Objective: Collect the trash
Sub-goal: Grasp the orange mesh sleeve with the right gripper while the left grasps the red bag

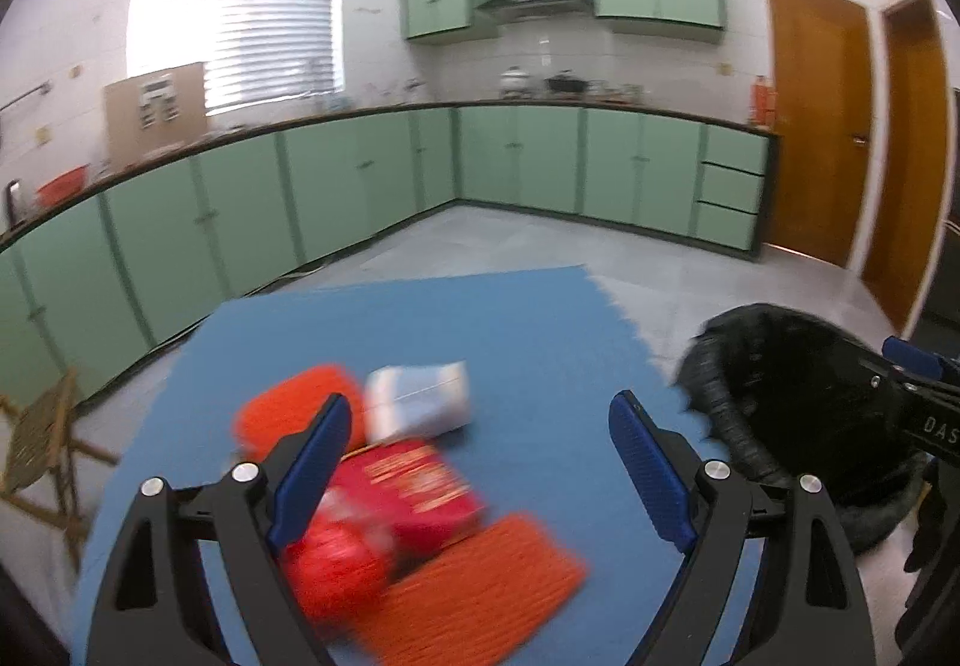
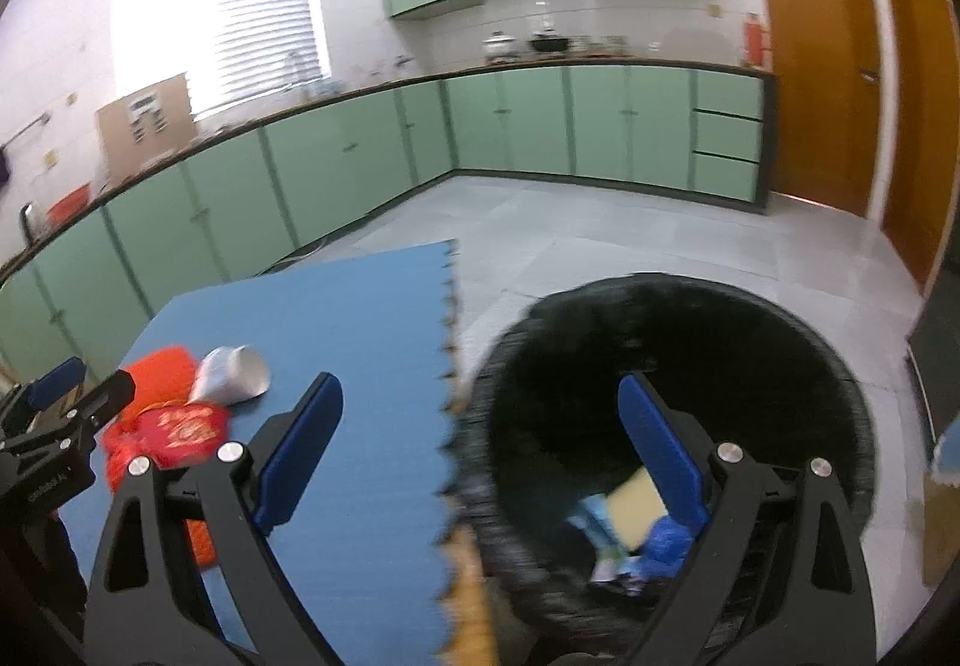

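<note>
Currently, left gripper spread wide and empty above blurred red and orange wrappers on blue foam mat, right gripper likewise released, empty, black-lined round trash bin just beyond its right finger, discarded scraps inside.

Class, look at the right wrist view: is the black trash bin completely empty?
No. Inside the black trash bin several scraps in blue, white and yellow lie at the bottom.

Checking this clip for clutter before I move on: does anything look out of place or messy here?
Yes. Red and orange wrappers and a pale blue-white packet lie scattered on the blue foam mat, outside the black-lined trash bin, which already holds some scraps. Nothing looks spilled or broken.
</note>
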Demonstrator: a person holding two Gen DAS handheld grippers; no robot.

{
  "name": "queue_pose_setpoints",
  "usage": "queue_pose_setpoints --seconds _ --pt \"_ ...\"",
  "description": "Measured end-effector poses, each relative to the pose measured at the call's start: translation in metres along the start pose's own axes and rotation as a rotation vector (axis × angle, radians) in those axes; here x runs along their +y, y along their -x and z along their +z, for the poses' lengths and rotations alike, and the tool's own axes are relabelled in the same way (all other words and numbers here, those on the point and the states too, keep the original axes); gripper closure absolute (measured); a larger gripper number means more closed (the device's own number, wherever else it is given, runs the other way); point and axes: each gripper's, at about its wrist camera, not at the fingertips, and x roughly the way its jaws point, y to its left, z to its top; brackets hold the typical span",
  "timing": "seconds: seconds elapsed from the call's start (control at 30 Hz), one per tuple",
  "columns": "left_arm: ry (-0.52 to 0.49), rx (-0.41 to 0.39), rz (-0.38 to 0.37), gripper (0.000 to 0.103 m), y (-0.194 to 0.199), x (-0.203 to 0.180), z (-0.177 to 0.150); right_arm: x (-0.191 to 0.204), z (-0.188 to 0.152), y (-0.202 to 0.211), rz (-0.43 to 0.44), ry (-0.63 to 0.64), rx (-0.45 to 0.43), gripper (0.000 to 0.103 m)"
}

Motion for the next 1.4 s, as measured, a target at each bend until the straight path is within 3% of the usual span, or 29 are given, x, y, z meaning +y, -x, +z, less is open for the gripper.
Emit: queue_pose_setpoints --seconds 0.1,0.33,0.8,0.97,1.03,1.17,1.23,1.4 --pt "0.027 0.026 0.062 0.017 0.007 0.029 -0.016 0.032 -0.007 -0.005 0.048 0.043 0.017 0.013" --pt "0.036 0.093 0.104 0.017 0.002 0.053 -0.049 0.088 -0.031 -0.019 0.124 0.13 0.063 0.013" --pt "0.044 0.156 0.113 0.024 -0.018 0.067 -0.078 0.131 -0.07 -0.056 0.204 0.238 0.21 0.026" --pt "0.05 0.165 0.113 0.024 -0.02 0.068 -0.081 0.143 -0.08 -0.064 0.232 0.285 0.267 0.041" --pt "0.052 0.168 0.111 0.024 -0.02 0.069 -0.081 0.147 -0.086 -0.067 0.252 0.301 0.296 0.057" --pt "0.054 0.171 0.107 0.024 -0.02 0.068 -0.08 0.152 -0.09 -0.066 0.292 0.318 0.316 0.072" --pt "0.059 0.169 0.102 0.024 -0.019 0.068 -0.078 0.153 -0.09 -0.062 0.291 0.331 0.302 0.092" --pt "0.054 0.155 0.089 0.023 -0.016 0.061 -0.073 0.141 -0.083 -0.058 0.284 0.305 0.285 0.096"
